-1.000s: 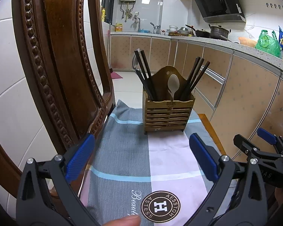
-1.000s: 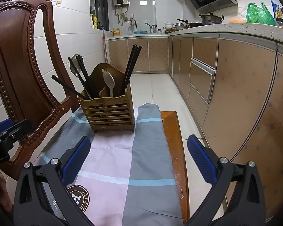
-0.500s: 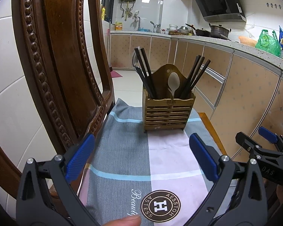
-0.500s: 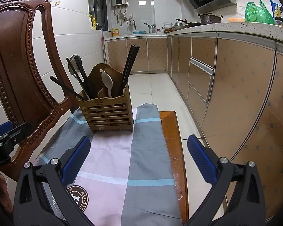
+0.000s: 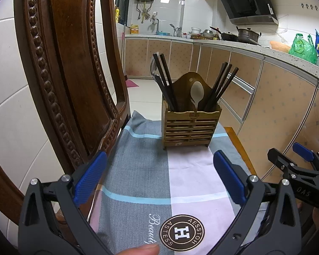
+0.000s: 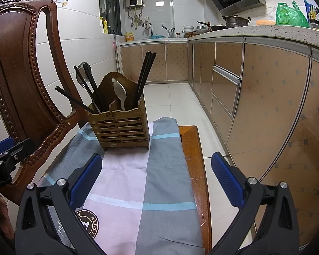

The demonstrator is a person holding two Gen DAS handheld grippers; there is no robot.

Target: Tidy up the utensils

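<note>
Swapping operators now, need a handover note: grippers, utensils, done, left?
Left gripper: open, empty, hovering over the grey-and-pink checked cloth.
Right gripper: open, empty, over the same cloth.
Slatted wooden utensil caddy stands on the cloth's far end, beside the carved wooden chair back. Black chopsticks in both outer compartments, white spoon in the middle.
Done: no loose utensils on the cloth.
Left: apparently nothing in view; confirm.

Both wrist views face the utensil holder (image 5: 191, 127) (left squarer).
</note>
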